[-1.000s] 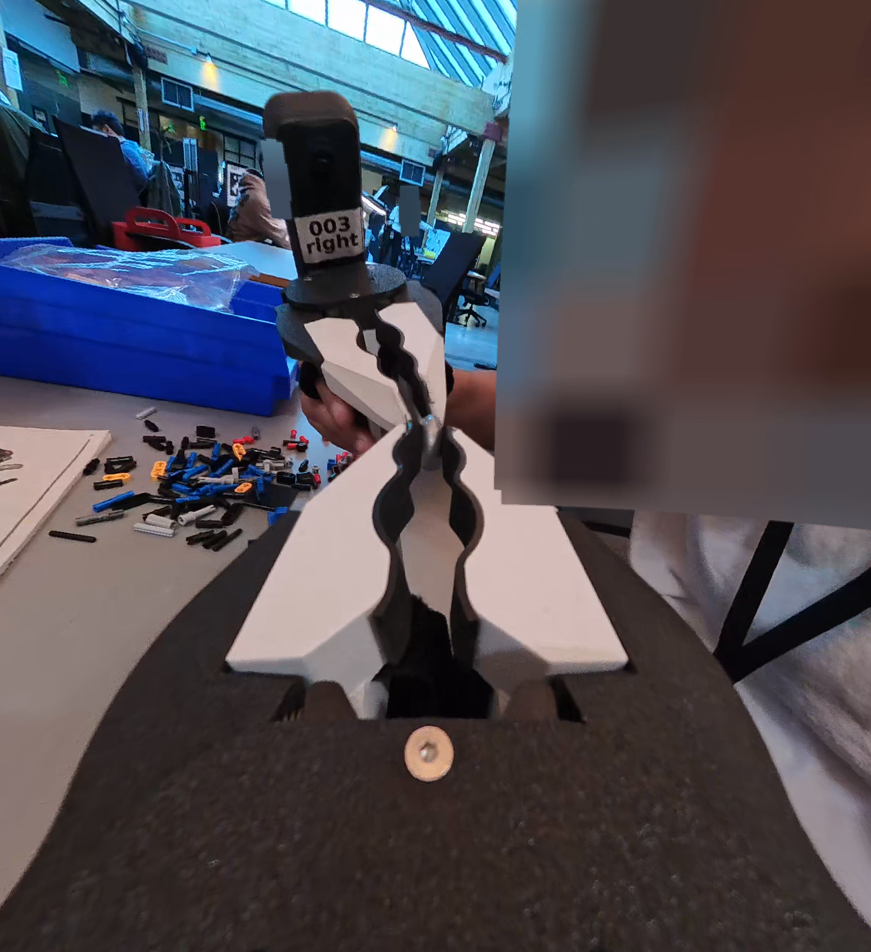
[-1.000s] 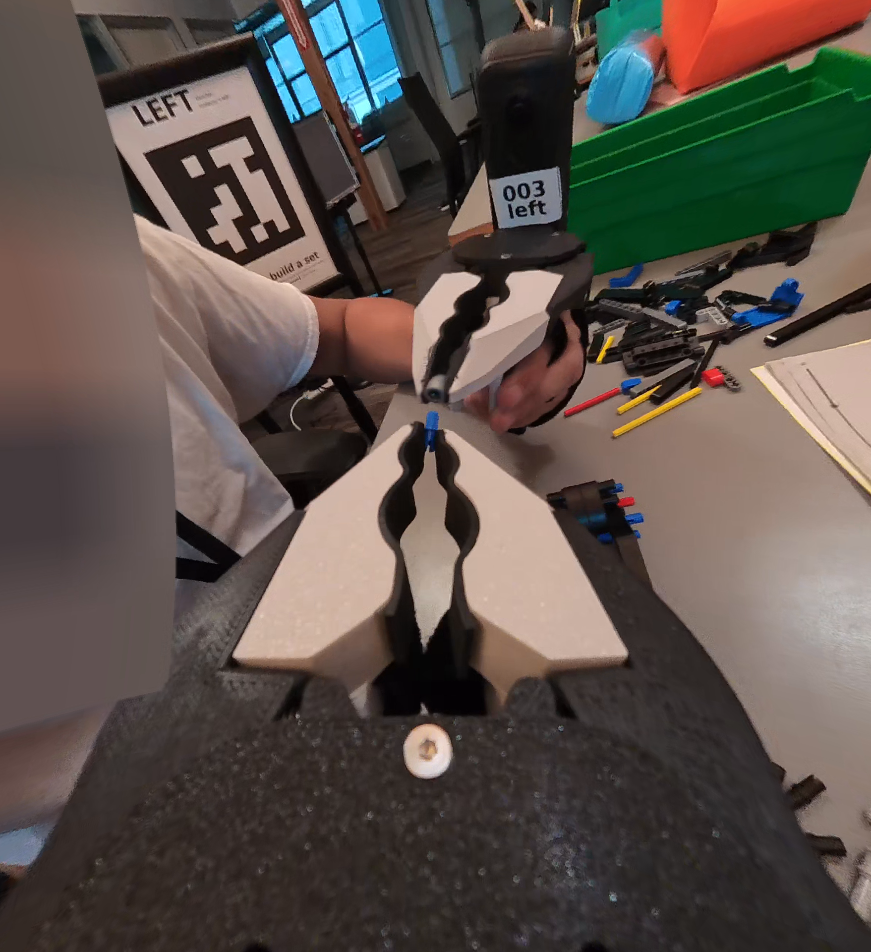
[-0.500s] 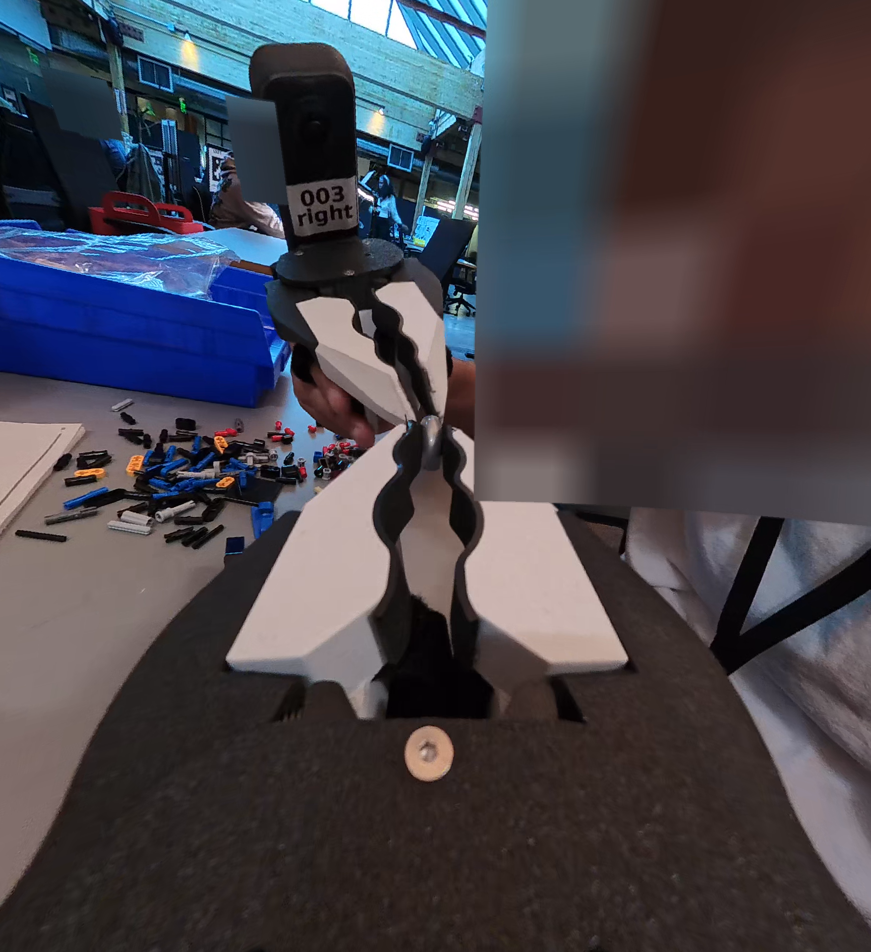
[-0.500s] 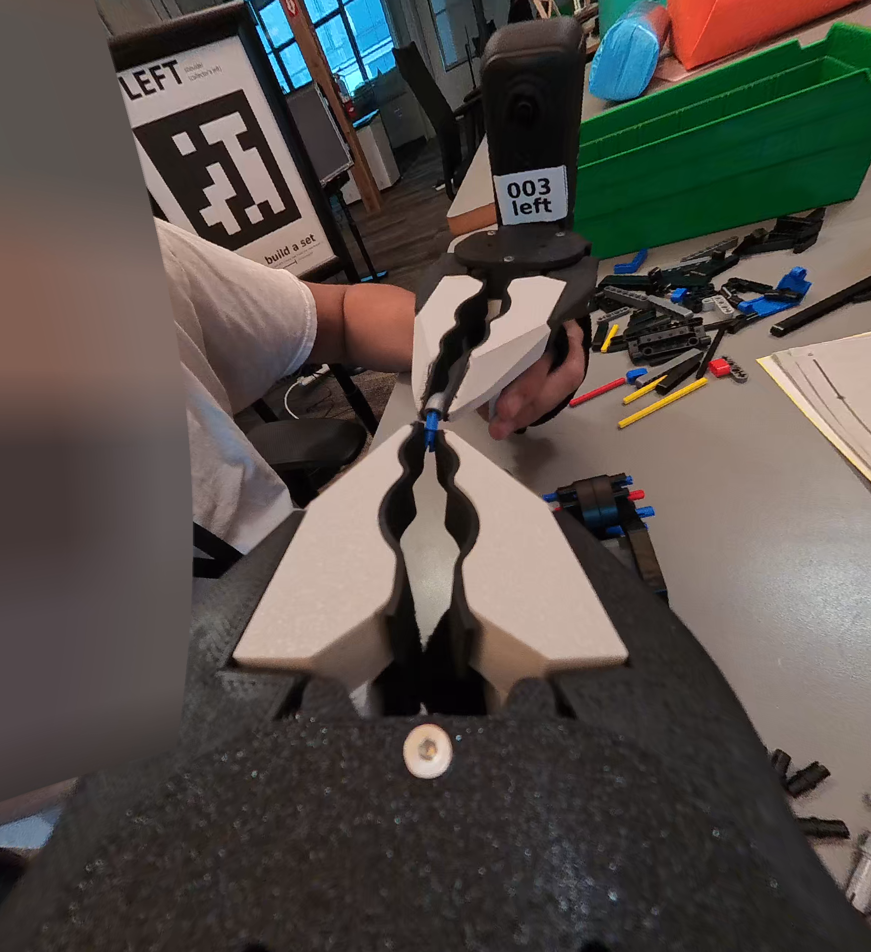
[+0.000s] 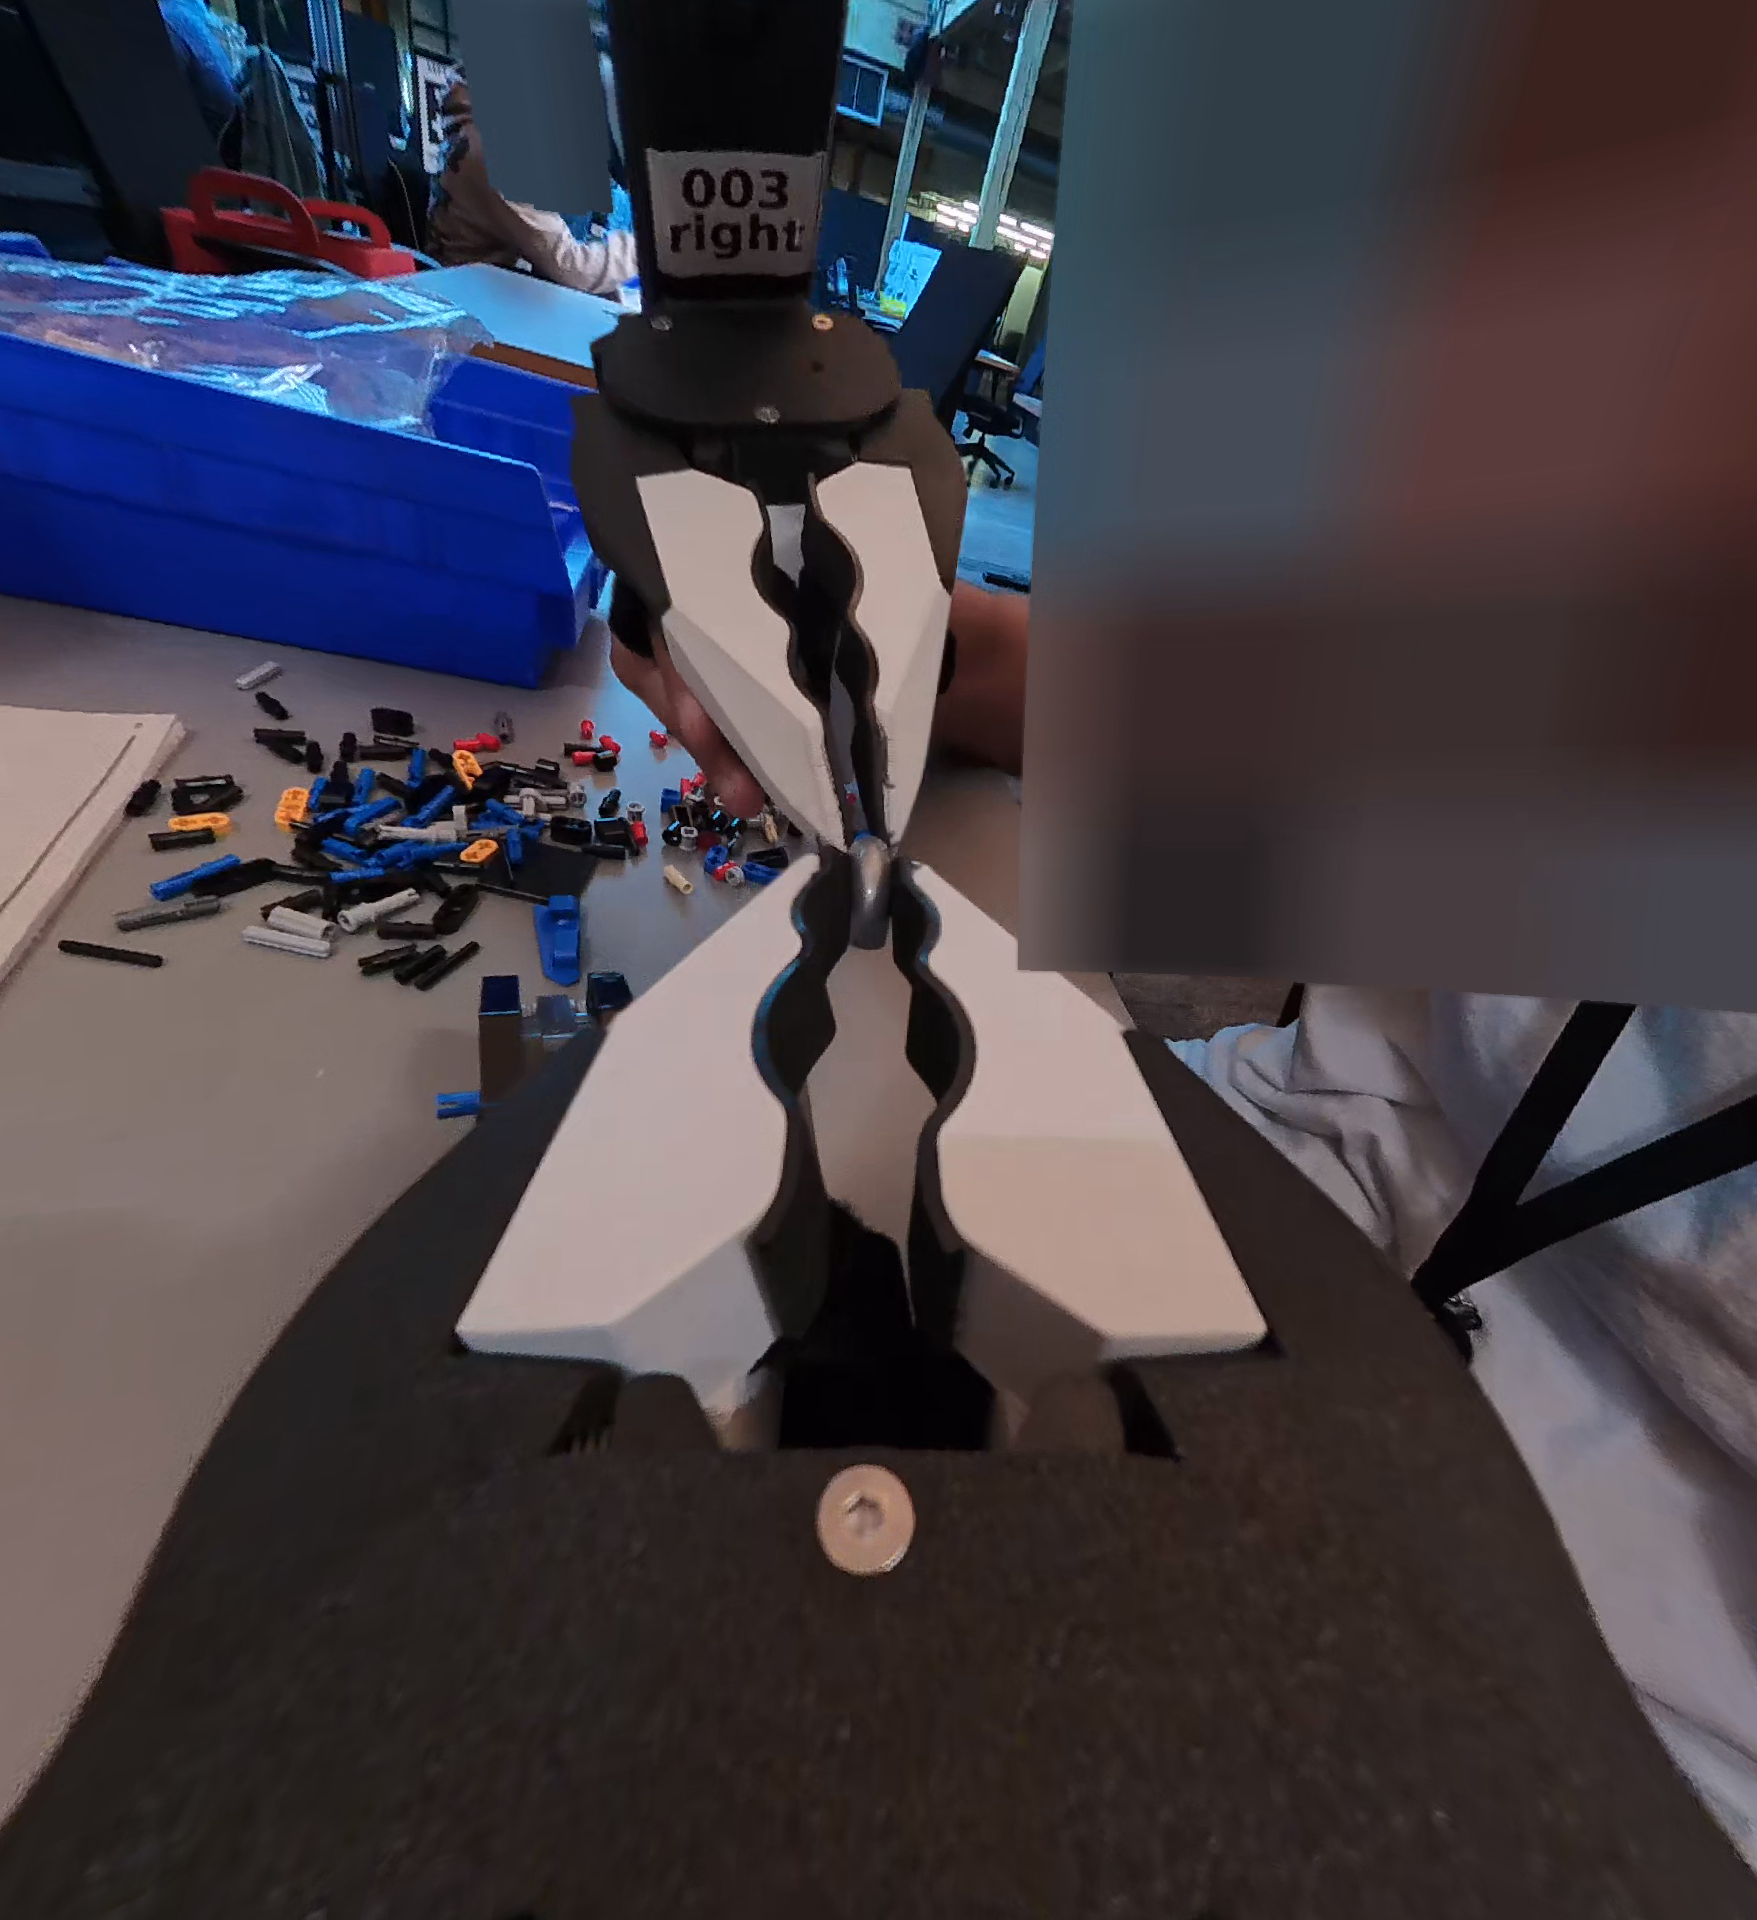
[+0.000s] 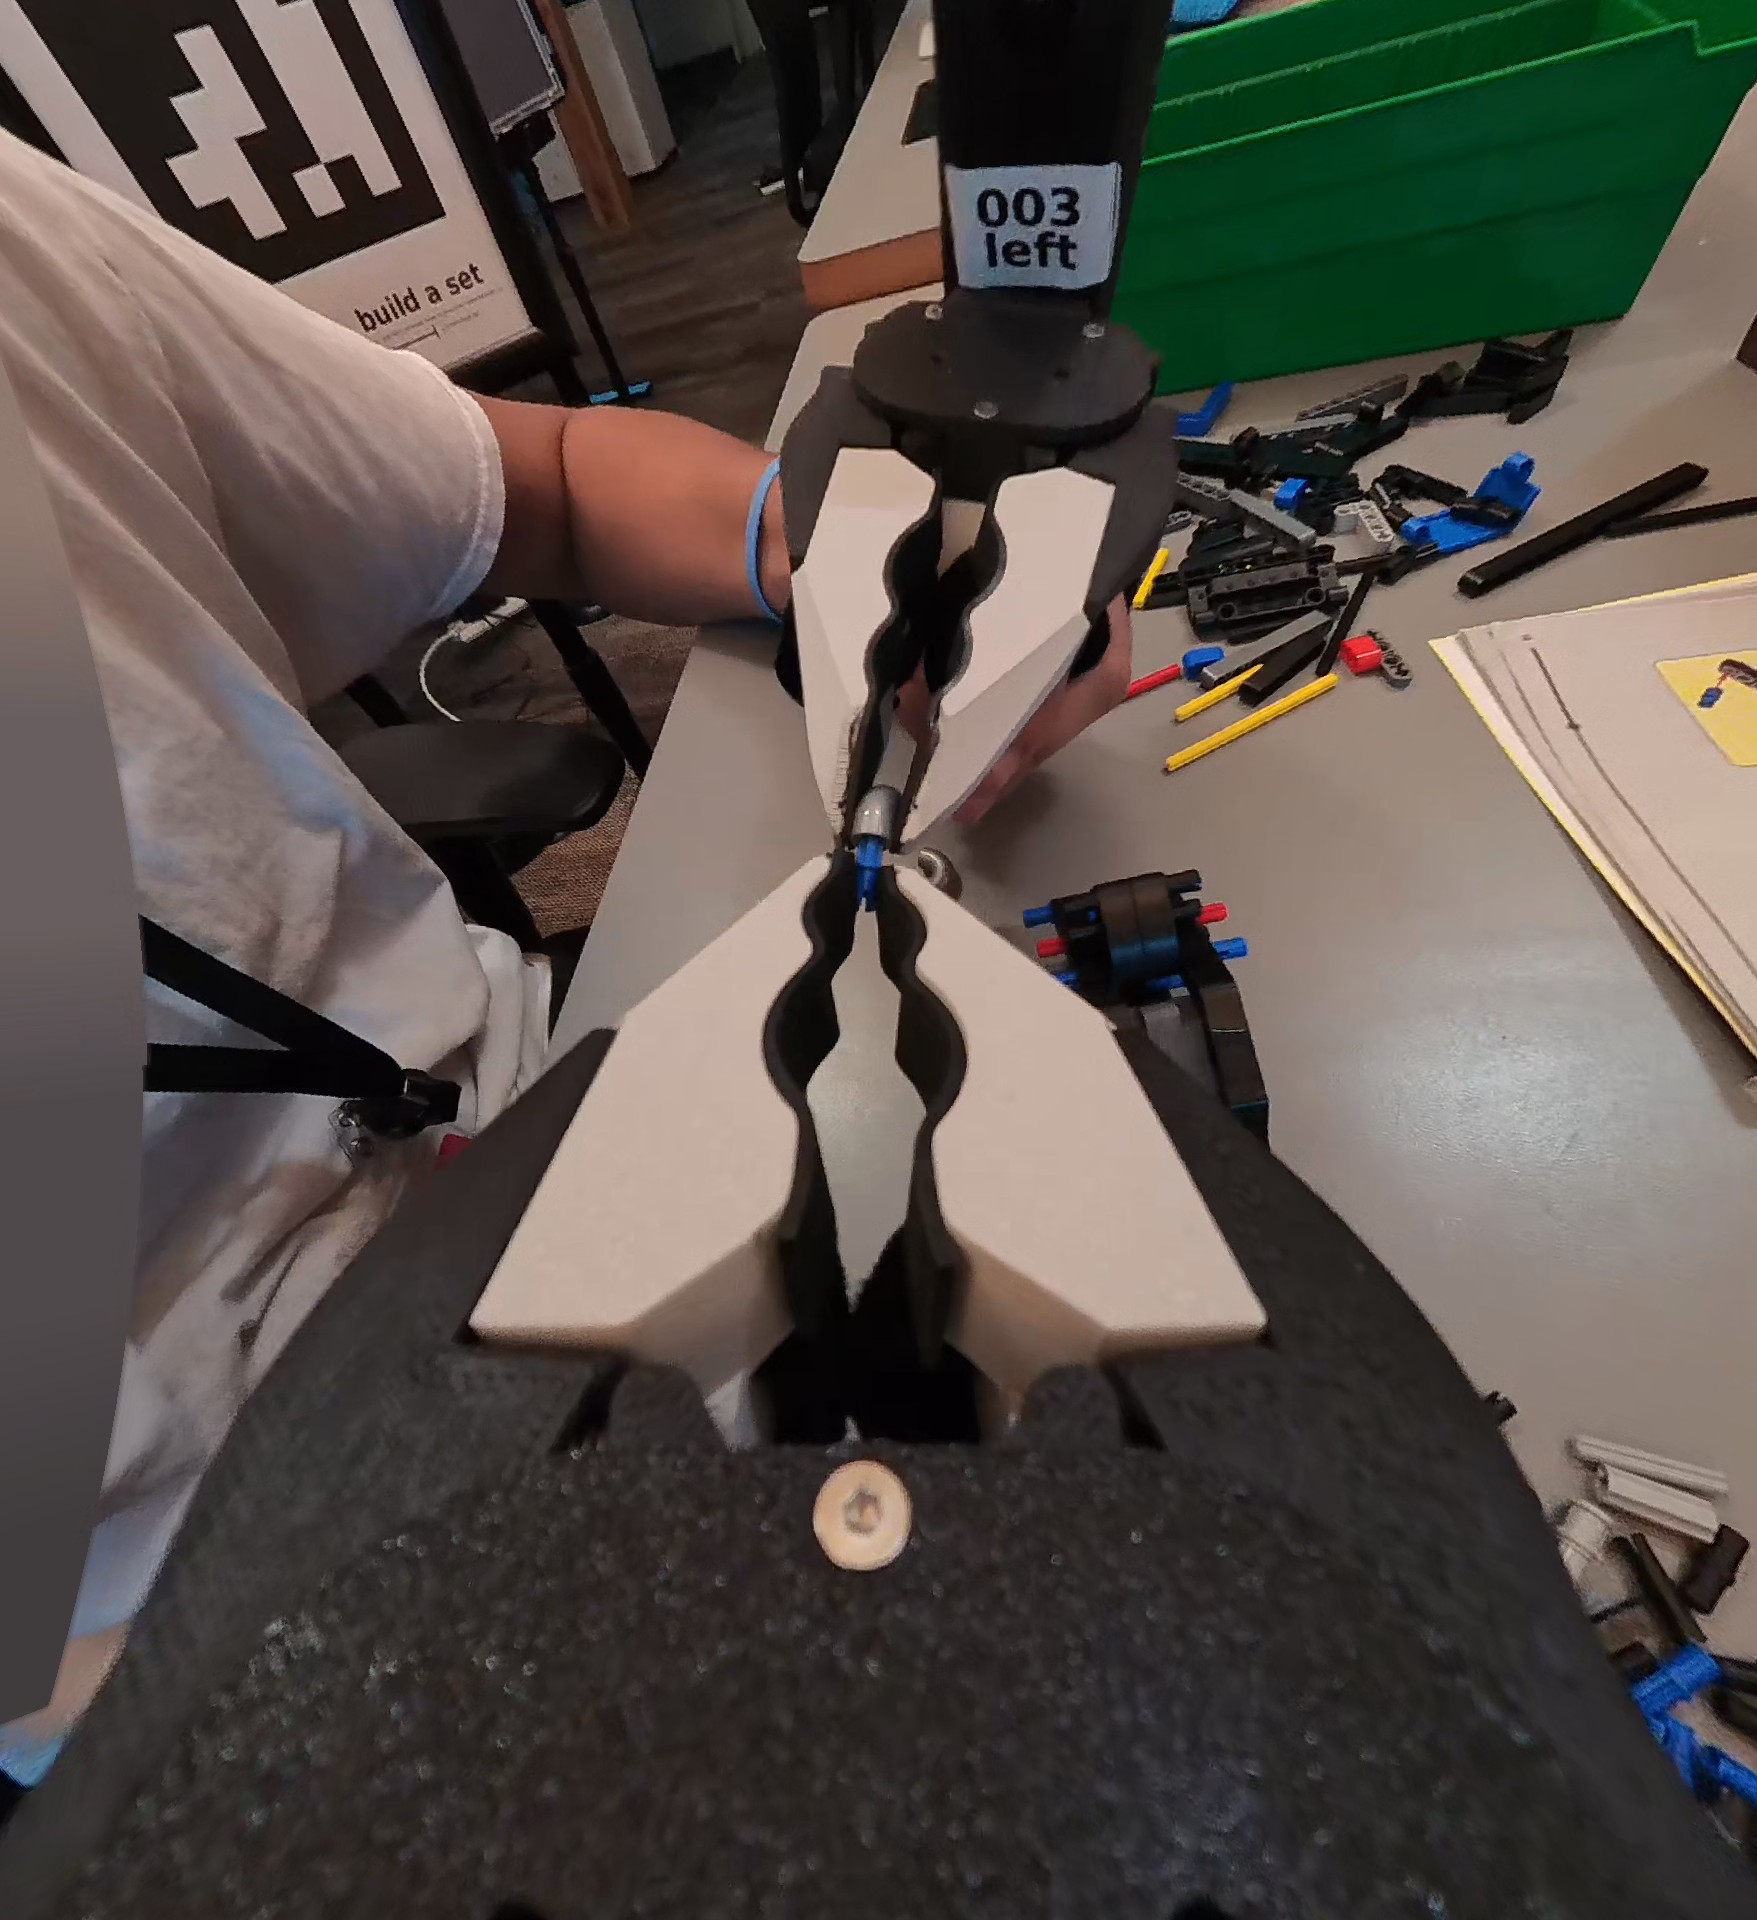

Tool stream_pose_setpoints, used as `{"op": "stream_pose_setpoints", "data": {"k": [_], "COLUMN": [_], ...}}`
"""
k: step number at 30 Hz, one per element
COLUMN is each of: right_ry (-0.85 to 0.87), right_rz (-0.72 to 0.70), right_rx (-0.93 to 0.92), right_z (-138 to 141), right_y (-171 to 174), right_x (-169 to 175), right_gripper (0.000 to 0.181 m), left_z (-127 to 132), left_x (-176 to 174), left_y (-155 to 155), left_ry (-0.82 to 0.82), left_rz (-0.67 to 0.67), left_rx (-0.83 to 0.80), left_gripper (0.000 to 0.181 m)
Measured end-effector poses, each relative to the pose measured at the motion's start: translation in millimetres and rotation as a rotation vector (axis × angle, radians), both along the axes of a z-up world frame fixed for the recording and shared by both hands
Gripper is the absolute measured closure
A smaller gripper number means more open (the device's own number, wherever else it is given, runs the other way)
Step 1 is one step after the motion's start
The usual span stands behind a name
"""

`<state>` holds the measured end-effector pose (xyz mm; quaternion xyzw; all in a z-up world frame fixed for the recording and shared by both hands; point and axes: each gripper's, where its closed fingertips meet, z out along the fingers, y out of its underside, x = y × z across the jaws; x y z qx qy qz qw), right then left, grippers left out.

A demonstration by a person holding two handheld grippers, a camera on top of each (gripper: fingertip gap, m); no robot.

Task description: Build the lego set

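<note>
My left gripper point(image 5: 866, 894) is shut on a small grey connector piece point(image 5: 868, 891), held above the table's near edge. My right gripper point(image 6: 863, 883) is shut on a small blue pin point(image 6: 865, 885). The two grippers meet tip to tip, and the blue pin touches the end of the grey connector point(image 6: 878, 812). The right gripper point(image 5: 858, 826) faces me in the left wrist view; the left gripper point(image 6: 879, 821) faces me in the right wrist view. A black partial assembly point(image 6: 1134, 935) with blue and red pins stands on the table just right of the tips.
A pile of small loose pieces point(image 5: 406, 831) lies by a blue bin point(image 5: 230, 488). Black beams and yellow axles point(image 6: 1300, 582) lie before a green bin point(image 6: 1425, 187). The instruction booklet point(image 6: 1684, 810) lies at the right. The person sits close against the table edge. Only a small space, under 4 cm, lies between the two pairs of fingers.
The two grippers have closed the gap between them. The blue pin, apart from the grey connector a second ago, now touches its end.
</note>
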<state>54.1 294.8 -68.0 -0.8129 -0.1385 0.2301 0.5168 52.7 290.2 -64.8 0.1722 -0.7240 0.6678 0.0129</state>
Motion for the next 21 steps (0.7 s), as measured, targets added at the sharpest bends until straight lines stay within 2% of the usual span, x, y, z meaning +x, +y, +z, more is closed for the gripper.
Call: {"op": "stream_pose_setpoints", "data": {"k": [4, 10, 18, 21], "right_ry": [-0.06, -0.172, -0.102, -0.095], "right_rz": [-0.011, 0.011, -0.011, -0.012], "right_rx": [0.005, -0.052, 0.001, -0.021], "right_z": [-4, -24, -16, -22], "right_y": [0, 0, 3, 3], "right_x": [1, -2, 2, 4], "right_gripper": [0.178, 0.178, 0.178, 0.178], "left_z": [-4, -25, -18, -23], "left_x": [0, -4, 1, 3], "left_y": [0, 0, 1, 1], "left_ry": [0.05, 0.069, 0.015, -0.001], "left_rz": [-0.011, -0.033, 0.016, 0.031], "left_rx": [0.008, 0.167, 0.146, 0.177], "left_gripper": [0.175, 0.175, 0.175, 0.175]}}
